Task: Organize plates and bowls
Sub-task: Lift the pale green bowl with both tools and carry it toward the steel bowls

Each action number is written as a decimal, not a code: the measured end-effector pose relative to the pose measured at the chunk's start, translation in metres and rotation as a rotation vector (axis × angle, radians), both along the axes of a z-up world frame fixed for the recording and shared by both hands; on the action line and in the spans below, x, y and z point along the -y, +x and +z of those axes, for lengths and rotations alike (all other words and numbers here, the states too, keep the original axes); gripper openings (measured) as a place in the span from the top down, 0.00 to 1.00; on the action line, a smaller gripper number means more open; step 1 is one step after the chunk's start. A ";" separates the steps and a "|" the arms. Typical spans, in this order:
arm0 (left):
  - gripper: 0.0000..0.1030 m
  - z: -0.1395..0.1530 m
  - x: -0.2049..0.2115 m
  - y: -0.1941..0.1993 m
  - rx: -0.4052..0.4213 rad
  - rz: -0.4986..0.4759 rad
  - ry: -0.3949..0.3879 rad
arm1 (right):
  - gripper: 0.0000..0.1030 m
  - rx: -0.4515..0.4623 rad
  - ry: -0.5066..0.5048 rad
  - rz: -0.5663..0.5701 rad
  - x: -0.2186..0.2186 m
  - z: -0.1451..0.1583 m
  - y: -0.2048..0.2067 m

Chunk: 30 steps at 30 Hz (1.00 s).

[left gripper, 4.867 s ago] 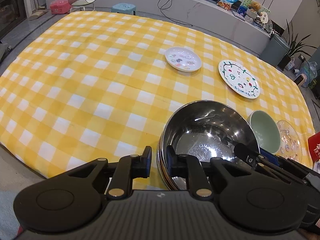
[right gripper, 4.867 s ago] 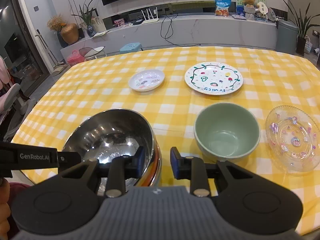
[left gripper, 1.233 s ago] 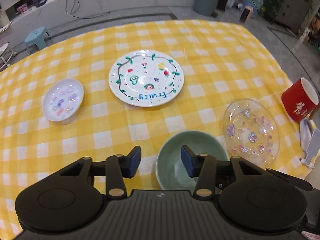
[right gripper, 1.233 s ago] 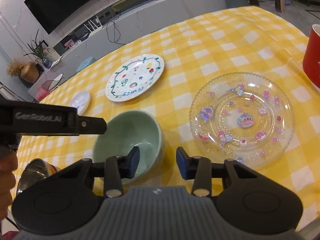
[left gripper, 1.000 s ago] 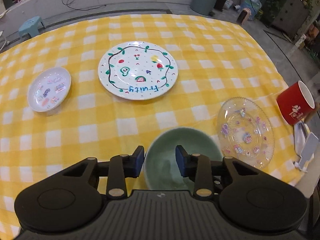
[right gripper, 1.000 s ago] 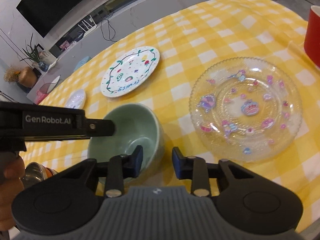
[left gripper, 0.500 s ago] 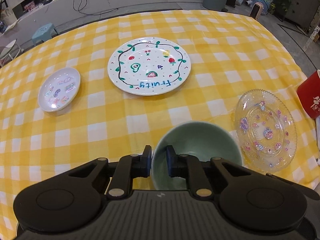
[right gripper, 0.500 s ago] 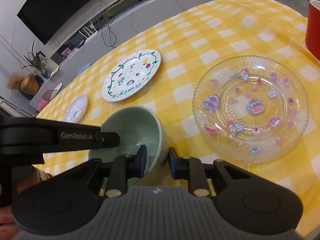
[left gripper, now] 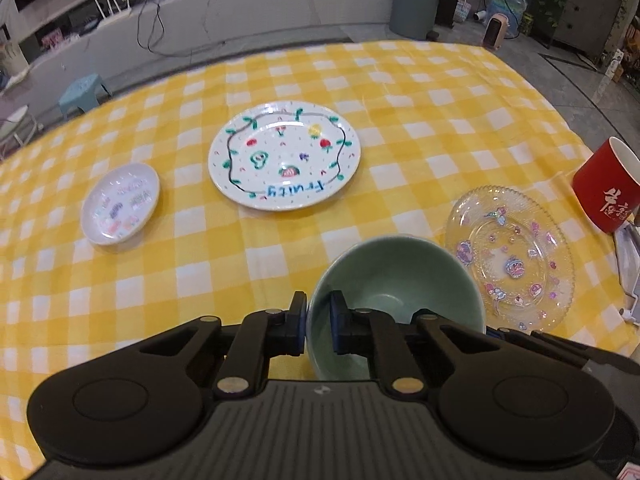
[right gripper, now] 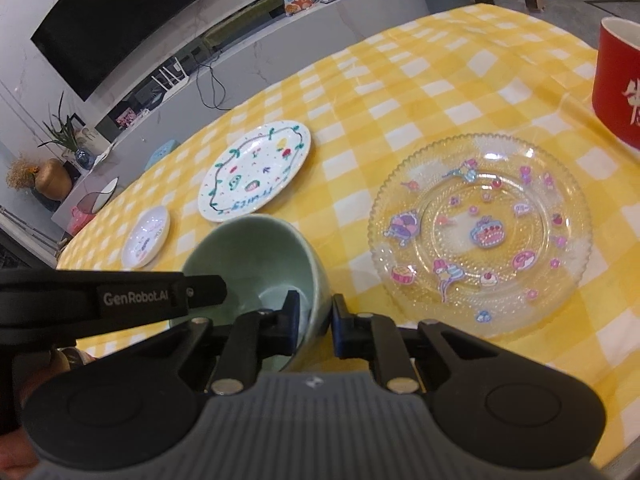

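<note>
A pale green bowl [left gripper: 396, 276] is held just above the yellow checked tablecloth [left gripper: 400, 92] near the front edge and looks tilted. My left gripper [left gripper: 318, 322] is shut on its left rim. My right gripper [right gripper: 314, 322] is shut on its right rim; the bowl also shows in the right wrist view [right gripper: 256, 256]. A large white "Fruity" plate [left gripper: 284, 156] lies further back. A small white dish [left gripper: 120, 204] lies at the left. A clear glass plate [left gripper: 512, 256] with stickers lies right of the bowl.
A red mug [left gripper: 608, 184] stands at the table's right edge, with a white object [left gripper: 630, 264] beside it. A low white counter [left gripper: 240, 12] and a grey bin [left gripper: 416, 0] stand beyond the table. The steel bowl is out of view.
Both grippers left the steel bowl, moved right to the green bowl and closed on its opposite rims. In the last half second the bowl has tilted and risen slightly.
</note>
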<state>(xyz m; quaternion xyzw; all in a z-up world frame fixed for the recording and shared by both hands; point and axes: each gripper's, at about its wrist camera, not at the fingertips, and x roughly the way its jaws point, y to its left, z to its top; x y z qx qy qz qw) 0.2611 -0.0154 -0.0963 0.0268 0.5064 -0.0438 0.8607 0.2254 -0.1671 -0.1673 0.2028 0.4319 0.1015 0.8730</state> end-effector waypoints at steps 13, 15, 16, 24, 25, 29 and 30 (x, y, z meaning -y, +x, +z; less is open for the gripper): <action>0.90 0.052 -0.018 -0.039 0.104 0.103 -0.060 | 0.92 0.137 -0.027 0.060 -0.008 0.052 -0.025; 0.90 0.063 -0.020 -0.046 0.127 0.115 -0.051 | 0.92 0.162 -0.029 0.071 -0.012 0.062 -0.030; 0.90 0.068 -0.021 -0.050 0.140 0.121 -0.047 | 0.92 0.177 -0.032 0.081 -0.013 0.066 -0.033; 0.90 0.110 -0.033 -0.089 0.236 0.176 -0.027 | 0.92 0.289 -0.008 0.147 -0.024 0.105 -0.062; 0.90 0.113 -0.036 -0.094 0.243 0.187 -0.030 | 0.92 0.303 -0.013 0.163 -0.026 0.110 -0.066; 0.91 0.119 -0.050 -0.112 0.250 0.235 -0.057 | 0.92 0.332 -0.004 0.211 -0.036 0.121 -0.079; 0.91 0.118 -0.053 -0.116 0.246 0.248 -0.064 | 0.92 0.331 -0.001 0.223 -0.039 0.121 -0.082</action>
